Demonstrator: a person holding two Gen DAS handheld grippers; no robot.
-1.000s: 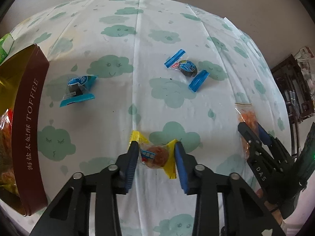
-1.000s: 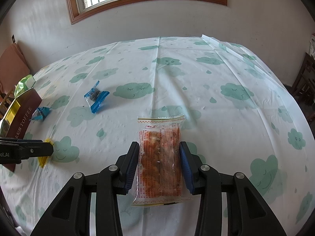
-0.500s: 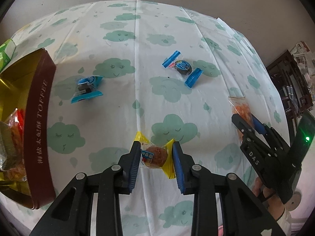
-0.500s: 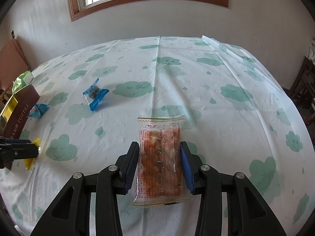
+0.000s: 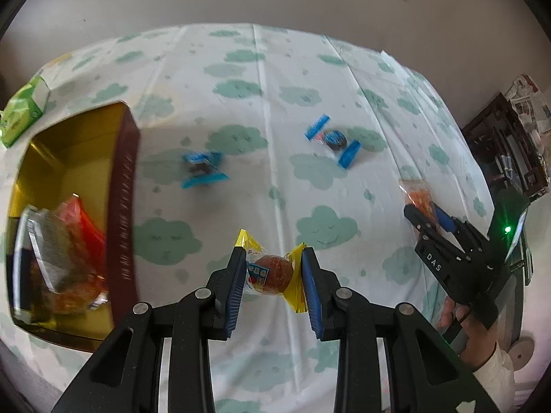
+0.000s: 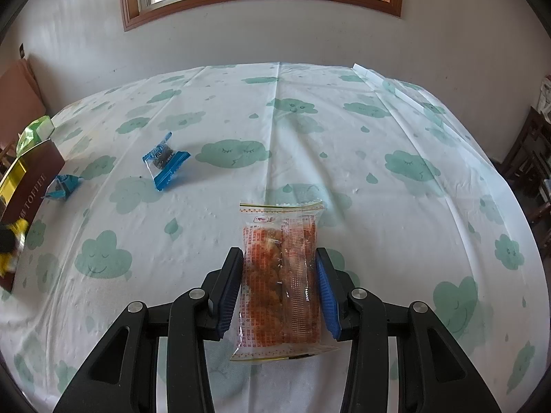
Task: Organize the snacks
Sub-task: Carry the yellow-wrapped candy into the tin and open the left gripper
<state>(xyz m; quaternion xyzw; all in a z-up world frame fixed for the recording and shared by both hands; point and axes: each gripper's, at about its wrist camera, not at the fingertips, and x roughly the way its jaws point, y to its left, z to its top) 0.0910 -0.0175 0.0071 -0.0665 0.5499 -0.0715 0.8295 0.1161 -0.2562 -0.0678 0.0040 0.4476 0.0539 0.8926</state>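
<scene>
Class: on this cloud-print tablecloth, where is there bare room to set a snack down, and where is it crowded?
Free: the tablecloth from the orange snack packet to the right and far edges. Crowded: the left, where two blue-wrapped candies lie by the toffee box.

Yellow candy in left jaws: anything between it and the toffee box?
Nothing visible. The yellow candy is clamped in the left gripper; only bare tablecloth separates it from the box, whose near wall it must clear. The blue candies lie farther off.
</scene>
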